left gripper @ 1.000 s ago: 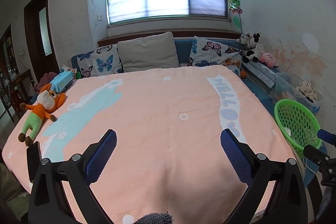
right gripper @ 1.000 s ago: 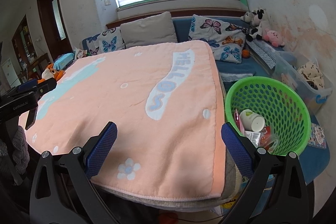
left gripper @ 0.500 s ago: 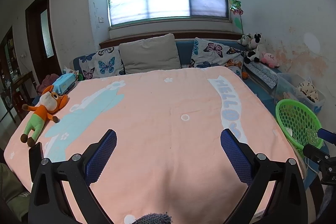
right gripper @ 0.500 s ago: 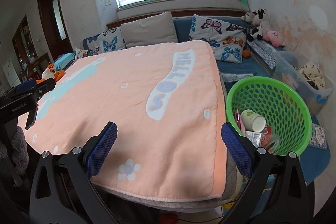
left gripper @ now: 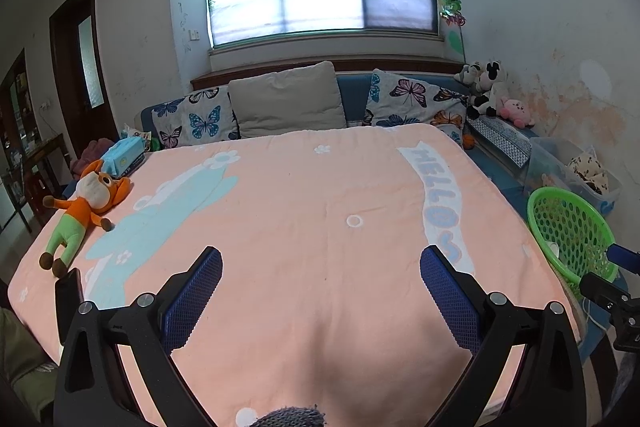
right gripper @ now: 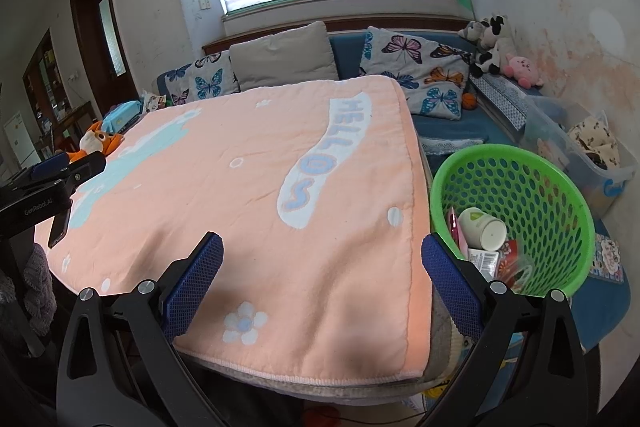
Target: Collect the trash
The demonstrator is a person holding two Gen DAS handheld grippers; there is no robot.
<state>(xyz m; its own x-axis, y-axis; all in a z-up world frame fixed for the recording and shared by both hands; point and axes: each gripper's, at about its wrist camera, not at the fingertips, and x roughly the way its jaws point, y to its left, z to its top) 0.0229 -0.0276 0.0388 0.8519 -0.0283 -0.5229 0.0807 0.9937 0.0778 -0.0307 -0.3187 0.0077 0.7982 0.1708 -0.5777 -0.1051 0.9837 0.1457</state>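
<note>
Peach blanket (left gripper: 304, 227) on the bed shows no litter since my left gripper (left gripper: 320, 267) rose slightly — both it and my right gripper (right gripper: 322, 263) gape empty, the trash (right gripper: 482, 233) sitting in the green basket (right gripper: 560, 183) at right, so collecting looks finished.

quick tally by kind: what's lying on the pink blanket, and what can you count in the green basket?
On the pink blanket:
Orange fox plush toy: 1
Black phone: 1
In the green perforated plastic basket:
White paper cup: 1
Wrappers or packets: at least 3, overlapping, exact count unclear
Total: at least 6
</note>
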